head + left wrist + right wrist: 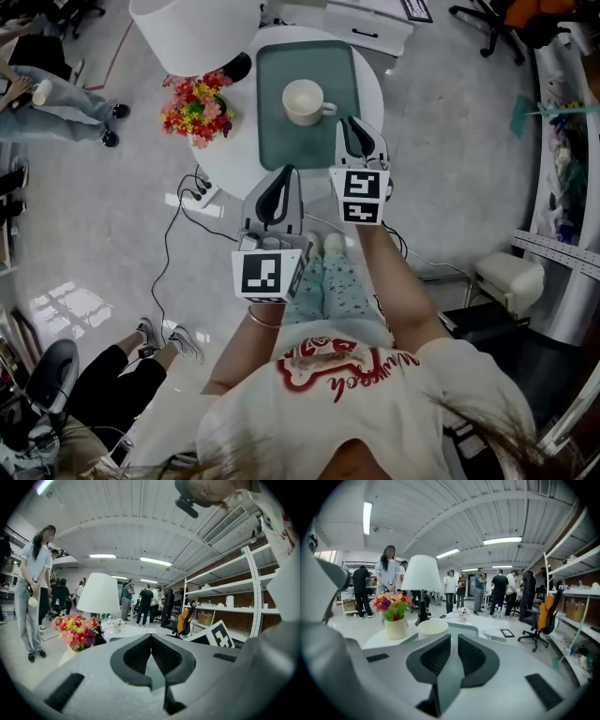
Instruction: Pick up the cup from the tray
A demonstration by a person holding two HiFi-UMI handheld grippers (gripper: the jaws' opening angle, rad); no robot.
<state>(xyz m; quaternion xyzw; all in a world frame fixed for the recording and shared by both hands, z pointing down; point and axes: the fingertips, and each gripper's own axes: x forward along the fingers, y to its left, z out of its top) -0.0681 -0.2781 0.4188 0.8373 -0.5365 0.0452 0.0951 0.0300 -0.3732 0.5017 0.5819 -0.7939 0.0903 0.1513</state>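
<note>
A cream cup [302, 100] with its handle to the right stands on a green tray [281, 141] on a round white table [232, 161]. My right gripper [359, 124] hovers over the tray's near right corner, just right of the cup, its jaws open by a narrow gap with nothing between them. In the right gripper view the cup [432, 628] sits just left of and beyond the right gripper [454, 639]. My left gripper [284, 173] hangs at the table's near edge, short of the tray, shut and empty. In its own view the left gripper [151, 637] has its tips touching.
A vase of flowers [197, 105] and a white lamp [197, 33] stand on the table left of the tray. Cables [183, 202] lie on the floor to the left. Several people stand farther off [389, 571]. Shelving [225, 597] lines the right side.
</note>
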